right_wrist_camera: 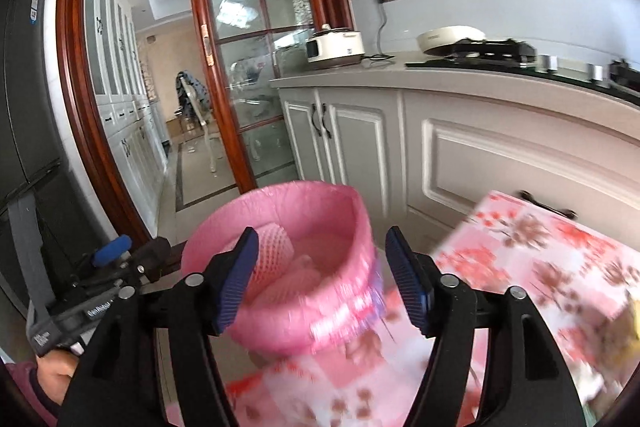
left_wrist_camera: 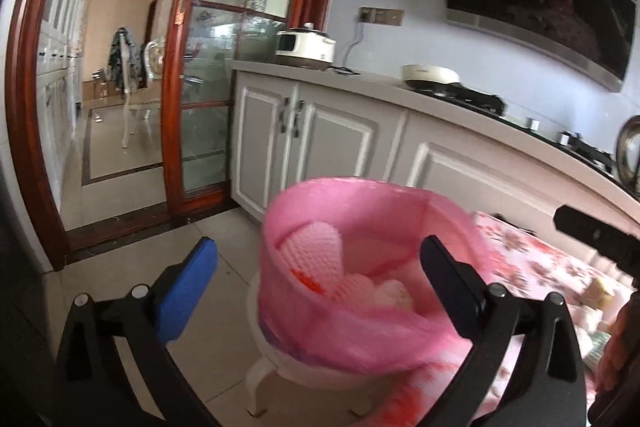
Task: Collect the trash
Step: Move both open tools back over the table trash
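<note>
1. My left gripper (left_wrist_camera: 318, 279) is gaping wide, holding nothing.
2. The pink-lined bin (right_wrist_camera: 280, 267) is standing on the floor just ahead, foam netting (left_wrist_camera: 316, 251) lying inside.
3. My right gripper (right_wrist_camera: 322, 281) is hanging open, empty, beside the floral tablecloth (right_wrist_camera: 540, 267).

One bin lined with a pink bag (left_wrist_camera: 320, 311) stands on the floor, and everything else is counted from it. Inside it lie at least three pink foam fruit nets (left_wrist_camera: 316, 247); blur hides any more. Two grippers hover over it: the left gripper (left_wrist_camera: 320, 273) and the right gripper (right_wrist_camera: 320, 271). Just beside it is one flowered tablecloth (right_wrist_camera: 532, 259). On the counter behind it sit one rice cooker (left_wrist_camera: 306, 47) and one pan (left_wrist_camera: 430, 75). Past it stands one wood-framed glass door (right_wrist_camera: 256, 67).
</note>
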The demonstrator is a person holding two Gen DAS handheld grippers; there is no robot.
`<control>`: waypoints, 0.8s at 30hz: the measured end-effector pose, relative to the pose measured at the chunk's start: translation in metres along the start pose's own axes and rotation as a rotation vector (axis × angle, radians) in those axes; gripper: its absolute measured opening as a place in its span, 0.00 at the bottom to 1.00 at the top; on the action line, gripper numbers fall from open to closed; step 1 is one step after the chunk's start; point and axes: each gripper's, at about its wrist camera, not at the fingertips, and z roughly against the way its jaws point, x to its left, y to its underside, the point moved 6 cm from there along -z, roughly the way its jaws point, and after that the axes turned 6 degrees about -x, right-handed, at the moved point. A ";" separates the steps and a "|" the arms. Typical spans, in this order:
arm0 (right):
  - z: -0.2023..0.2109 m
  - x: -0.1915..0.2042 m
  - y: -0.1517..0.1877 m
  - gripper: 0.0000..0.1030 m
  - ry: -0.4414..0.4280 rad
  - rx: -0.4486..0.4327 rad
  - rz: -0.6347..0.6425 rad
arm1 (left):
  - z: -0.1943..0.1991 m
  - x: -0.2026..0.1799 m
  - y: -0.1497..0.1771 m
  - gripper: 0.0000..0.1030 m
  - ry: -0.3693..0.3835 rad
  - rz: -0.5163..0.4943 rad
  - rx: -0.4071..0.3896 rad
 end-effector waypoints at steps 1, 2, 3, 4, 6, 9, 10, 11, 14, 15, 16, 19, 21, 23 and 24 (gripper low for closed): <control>0.015 -0.003 0.005 0.63 0.016 -0.001 0.005 | 0.007 -0.006 0.000 0.95 0.005 -0.007 0.000; 0.030 -0.005 0.009 0.63 0.029 -0.003 0.007 | 0.017 -0.014 0.002 0.95 0.014 -0.019 -0.003; 0.043 -0.009 0.013 0.65 0.044 -0.007 0.005 | 0.025 -0.023 0.004 0.95 0.025 -0.031 -0.003; 0.054 -0.012 0.016 0.69 0.060 -0.013 0.003 | 0.035 -0.034 0.006 0.95 0.043 -0.045 0.000; 0.079 -0.020 0.025 0.70 0.094 -0.024 0.001 | 0.055 -0.059 0.013 0.95 0.090 -0.078 0.008; 0.117 -0.036 0.040 0.70 0.150 -0.031 -0.015 | 0.076 -0.090 0.024 0.95 0.142 -0.108 0.012; 0.131 -0.043 0.046 0.70 0.170 -0.033 -0.025 | 0.084 -0.102 0.030 0.95 0.164 -0.122 0.017; 0.142 -0.048 0.051 0.70 0.188 -0.036 -0.032 | 0.090 -0.113 0.034 0.95 0.181 -0.134 0.021; 0.180 -0.067 0.068 0.70 0.248 -0.047 -0.058 | 0.106 -0.144 0.049 0.95 0.225 -0.161 0.033; 0.191 -0.072 0.073 0.70 0.265 -0.051 -0.067 | 0.112 -0.152 0.053 0.95 0.237 -0.165 0.037; 0.207 -0.080 0.079 0.70 0.289 -0.056 -0.082 | 0.119 -0.164 0.058 0.95 0.255 -0.171 0.039; 0.234 -0.095 0.091 0.71 0.340 -0.060 -0.096 | 0.131 -0.189 0.069 0.95 0.299 -0.193 0.048; 0.248 -0.104 0.098 0.71 0.369 -0.057 -0.110 | 0.135 -0.204 0.075 0.95 0.320 -0.217 0.055; 0.259 -0.113 0.105 0.71 0.396 -0.055 -0.123 | 0.141 -0.219 0.081 0.95 0.335 -0.243 0.050; 0.264 -0.118 0.110 0.71 0.412 -0.051 -0.130 | 0.143 -0.224 0.085 0.95 0.344 -0.253 0.052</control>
